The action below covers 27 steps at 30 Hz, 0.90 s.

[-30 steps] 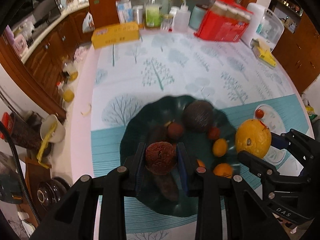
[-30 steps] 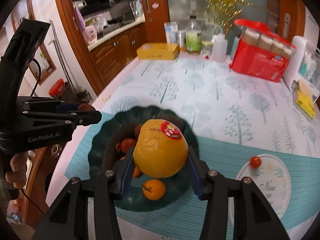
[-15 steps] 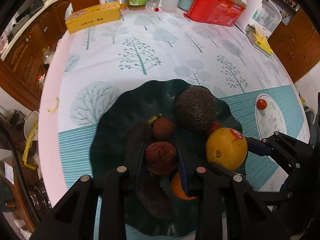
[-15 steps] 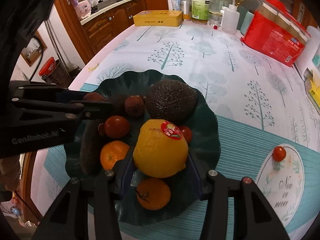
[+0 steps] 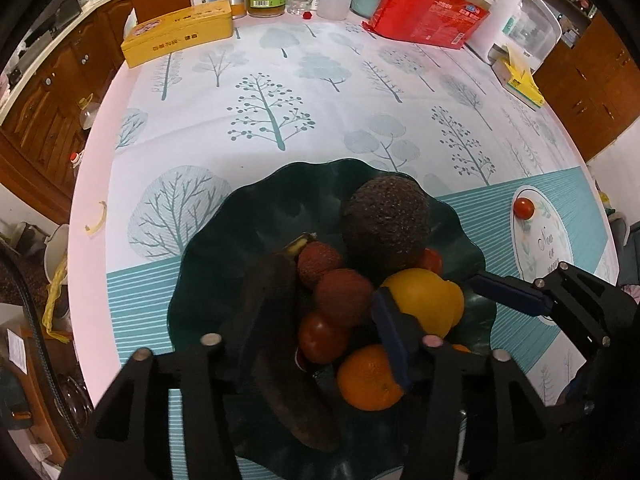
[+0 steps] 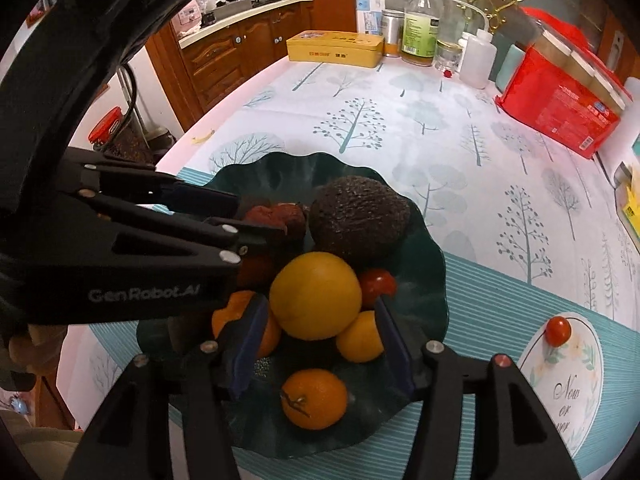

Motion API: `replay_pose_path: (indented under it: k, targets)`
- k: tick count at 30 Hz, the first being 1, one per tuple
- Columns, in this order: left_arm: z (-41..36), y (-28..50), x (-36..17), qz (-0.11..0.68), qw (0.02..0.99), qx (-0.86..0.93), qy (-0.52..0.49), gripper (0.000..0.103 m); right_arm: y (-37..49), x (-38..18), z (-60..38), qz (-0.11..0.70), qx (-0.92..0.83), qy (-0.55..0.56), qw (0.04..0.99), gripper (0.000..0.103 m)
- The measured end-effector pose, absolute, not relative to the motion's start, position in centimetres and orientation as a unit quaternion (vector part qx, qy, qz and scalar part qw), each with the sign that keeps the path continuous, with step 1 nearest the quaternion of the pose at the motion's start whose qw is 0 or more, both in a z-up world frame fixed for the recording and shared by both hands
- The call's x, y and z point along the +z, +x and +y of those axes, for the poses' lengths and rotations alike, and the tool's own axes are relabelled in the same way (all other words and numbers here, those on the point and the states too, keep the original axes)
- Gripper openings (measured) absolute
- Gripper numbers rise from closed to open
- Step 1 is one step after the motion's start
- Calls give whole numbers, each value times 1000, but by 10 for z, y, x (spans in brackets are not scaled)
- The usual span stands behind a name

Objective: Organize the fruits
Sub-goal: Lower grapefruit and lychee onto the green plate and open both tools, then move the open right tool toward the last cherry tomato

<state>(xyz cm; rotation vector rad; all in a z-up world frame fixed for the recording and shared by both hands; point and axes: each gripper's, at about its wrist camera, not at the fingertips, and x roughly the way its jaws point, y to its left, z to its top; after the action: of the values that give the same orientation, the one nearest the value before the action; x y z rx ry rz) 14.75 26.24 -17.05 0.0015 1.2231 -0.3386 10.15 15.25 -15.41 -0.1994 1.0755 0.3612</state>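
Change: A second ago the left gripper (image 5: 320, 344) pinched a lychee (image 5: 343, 297) and the right gripper (image 6: 320, 344) pinched the large yellow citrus (image 6: 315, 295) above the plate; both fruits now lie on the plate and the fingers on each side stand apart from them.
Left gripper: fingers spread, low over the near side of the plate, nothing between them but fruit lying below.
Right gripper: fingers spread either side of the yellow citrus, not touching it as far as the view shows.
Plate: dark green, wavy-rimmed dish (image 5: 256, 216) near the table's six o'clock edge.
Fruit on plate: rough dark avocado (image 5: 385, 224) at twelve o'clock; two red-brown lychees touching each other near the centre; a cherry tomato (image 5: 322, 336) just beside them; the yellow citrus at three o'clock; an orange mandarin (image 5: 368, 378) at five o'clock; a long dark fruit (image 5: 280, 344) along the nine o'clock side, kind unclear.
Stray fruit: one cherry tomato (image 5: 523, 208) well apart, on a round white printed patch at three o'clock.
Surface: round table with white tree-print cloth (image 5: 280, 80) and a teal striped band.
Far edge: yellow tin (image 5: 178, 34), bottles and jars, red package (image 5: 430, 20).
Room: brown wooden kitchen cabinets (image 6: 224, 56) behind.
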Motion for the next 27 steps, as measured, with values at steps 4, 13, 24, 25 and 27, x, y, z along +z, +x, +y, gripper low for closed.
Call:
replay_pose_path:
  k: [4, 13, 24, 25, 27]
  targets:
    - [264, 142, -164, 569, 807, -157, 0, 60, 101, -150, 143, 509, 167, -78, 841, 57]
    - [254, 119, -138, 551, 819, -161, 22, 64, 88, -135, 124, 497, 158, -52, 852, 56]
    - [215, 83, -93, 512, 837, -186, 51, 76, 59, -107, 100, 468, 138, -38, 872, 56]
    - [209, 81, -88, 506, 840, -190, 54, 76, 56, -104, 95, 465, 131, -37, 875, 56]
    - [199, 78, -80, 499, 842, -196, 56, 78, 55, -99, 84, 464, 121, -31, 877, 56]
